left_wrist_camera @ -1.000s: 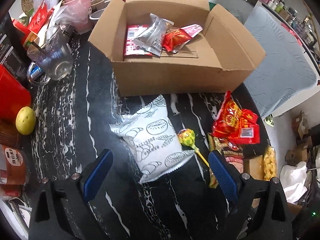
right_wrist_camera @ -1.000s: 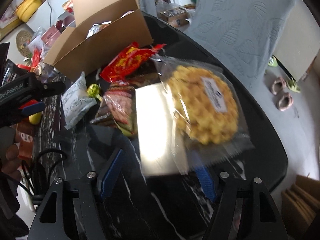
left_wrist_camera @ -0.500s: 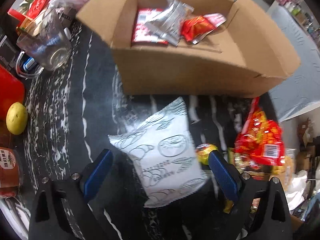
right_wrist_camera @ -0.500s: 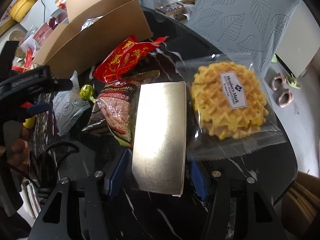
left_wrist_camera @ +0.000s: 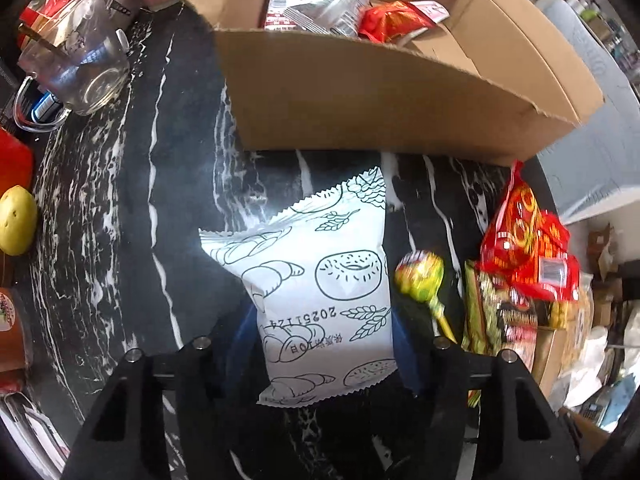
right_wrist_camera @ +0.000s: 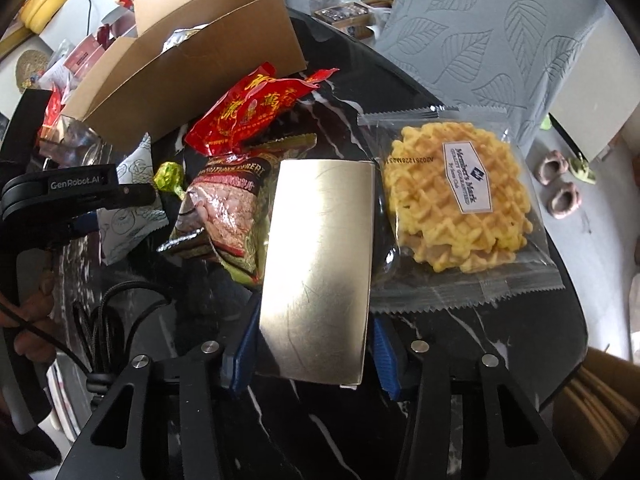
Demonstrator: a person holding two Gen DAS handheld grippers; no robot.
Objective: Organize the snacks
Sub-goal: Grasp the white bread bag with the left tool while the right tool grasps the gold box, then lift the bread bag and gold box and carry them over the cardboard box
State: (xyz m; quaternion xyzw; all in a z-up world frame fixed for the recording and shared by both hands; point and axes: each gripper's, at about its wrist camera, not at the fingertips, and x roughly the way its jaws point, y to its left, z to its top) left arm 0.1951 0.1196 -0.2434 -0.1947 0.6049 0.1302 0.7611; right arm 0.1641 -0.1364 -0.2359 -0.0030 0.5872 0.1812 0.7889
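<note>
My left gripper [left_wrist_camera: 322, 344] is shut on a white bread packet [left_wrist_camera: 316, 292] printed with pastry drawings, on the black marble table just in front of the open cardboard box [left_wrist_camera: 360, 92]. The box holds several snack packets [left_wrist_camera: 328, 4]. My right gripper [right_wrist_camera: 312, 344] is shut on a flat gold foil packet [right_wrist_camera: 320, 268]. A waffle in clear wrap [right_wrist_camera: 456, 204] lies to its right. The left gripper also shows in the right wrist view [right_wrist_camera: 80, 196], with the white packet [right_wrist_camera: 128, 220] in it.
A green lollipop [left_wrist_camera: 422, 280], a red snack bag [left_wrist_camera: 528, 240] and a brown-green packet [left_wrist_camera: 500, 312] lie right of the white packet. A glass mug [left_wrist_camera: 80, 68] and a yellow fruit [left_wrist_camera: 16, 220] stand at the left. A grey chair cushion [right_wrist_camera: 500, 32] is beyond the table edge.
My left gripper moved forward over the white packet and closed on it. My right gripper closed on the gold foil packet, and the view steadied.
</note>
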